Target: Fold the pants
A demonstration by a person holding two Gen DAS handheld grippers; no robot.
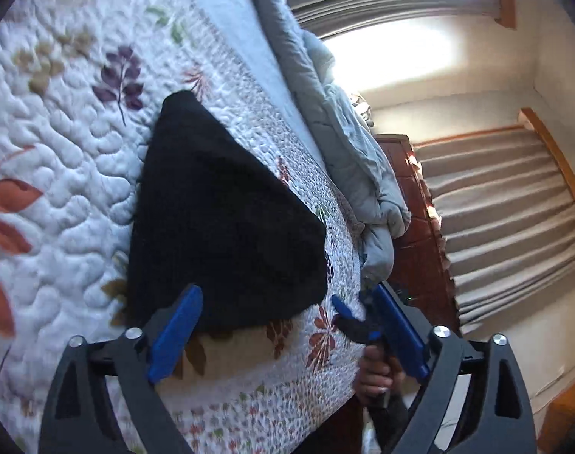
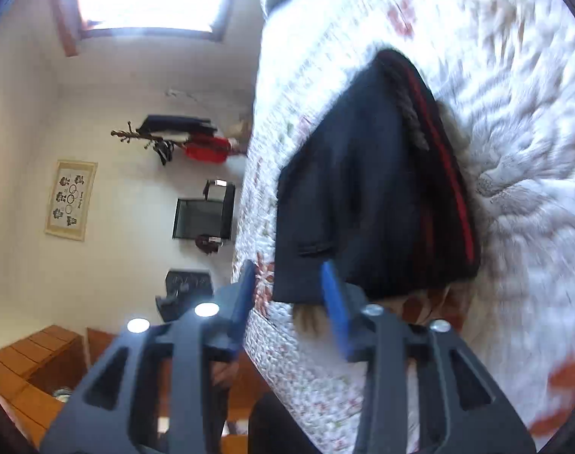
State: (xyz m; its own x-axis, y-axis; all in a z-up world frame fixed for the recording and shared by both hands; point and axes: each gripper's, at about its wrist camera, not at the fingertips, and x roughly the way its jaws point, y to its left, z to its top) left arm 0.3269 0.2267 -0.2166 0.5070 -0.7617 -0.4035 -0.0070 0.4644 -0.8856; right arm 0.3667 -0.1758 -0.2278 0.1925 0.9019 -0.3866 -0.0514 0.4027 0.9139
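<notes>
Pants [image 1: 227, 219] lie on the quilted floral bedspread [image 1: 64, 143], near its front edge, as one compact dark bundle; right wrist view shows a red side stripe and a welt pocket on the top layer. Judged: folding appears largely or wholly done, as no loose leg trails out in either view. What may remain: a final tidy, or nothing.

Left gripper [image 1: 287, 325]: fingers spread wide, empty, hovering just short of the bundle's near edge. Right gripper [image 2: 291, 302]: narrower gap, nothing between the blue pads; one pad overlaps the bundle's near edge in the picture, contact cannot be told. It also shows in the left wrist view, beside the bed's edge.

Counts: pants 1; grippers 2; grey comforter [image 1: 336, 121] 1, bunched along the far side; bedspread 1
</notes>
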